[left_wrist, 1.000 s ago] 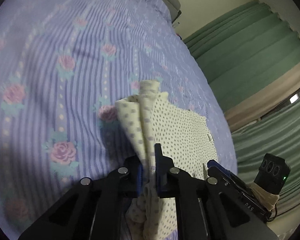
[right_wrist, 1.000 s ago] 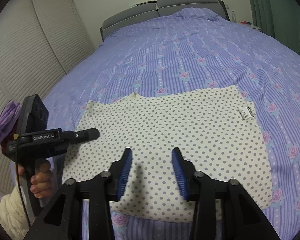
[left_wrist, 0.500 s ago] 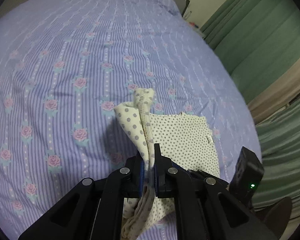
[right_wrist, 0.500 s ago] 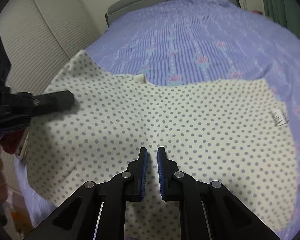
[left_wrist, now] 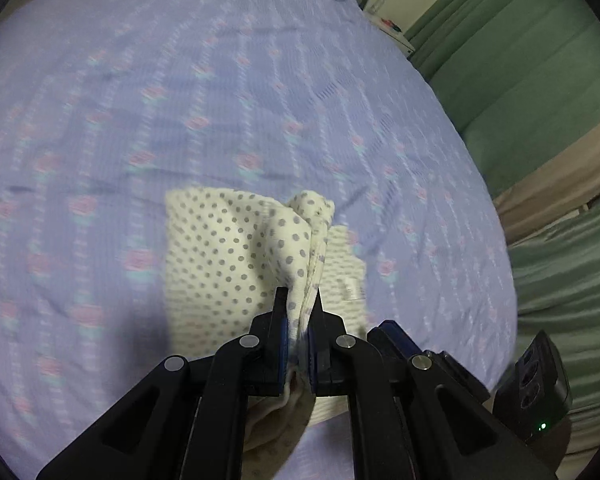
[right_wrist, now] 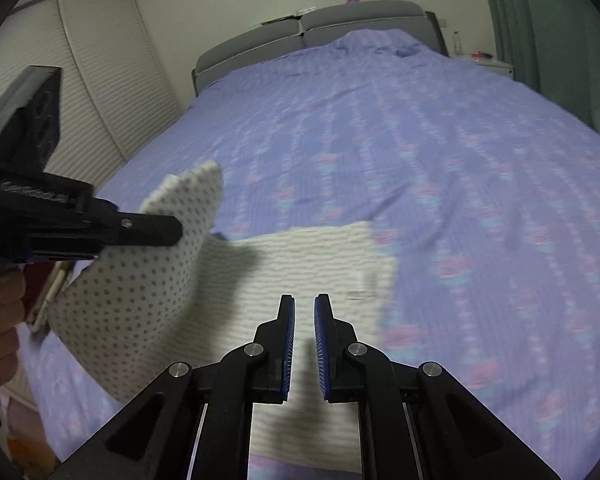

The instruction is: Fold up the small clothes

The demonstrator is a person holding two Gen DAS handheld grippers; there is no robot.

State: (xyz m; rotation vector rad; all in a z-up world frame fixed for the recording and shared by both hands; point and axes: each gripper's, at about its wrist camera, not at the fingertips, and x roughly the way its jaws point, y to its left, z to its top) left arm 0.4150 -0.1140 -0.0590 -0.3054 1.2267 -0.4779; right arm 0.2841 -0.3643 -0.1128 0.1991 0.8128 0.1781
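While my left tongs (left_wrist: 299, 300) pinch the dotted garment's (left_wrist: 224, 256) edge w/ it lifted over the bed (right_wrist: 420, 140), my right tongs (right_wrist: 304, 308) hover nearly closed, empty

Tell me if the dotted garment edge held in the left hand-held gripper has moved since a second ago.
Yes. The left hand-held gripper has lifted the dotted garment edge off the bed and carried it rightward over the flat part.

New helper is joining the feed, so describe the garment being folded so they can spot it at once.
Start at the wide bed with the purple rose-striped cover. On its near part lies a cream dotted garment, the only loose cloth there. One side is lifted in the jaws of the left gripper, and a small white tag sits near its right edge.
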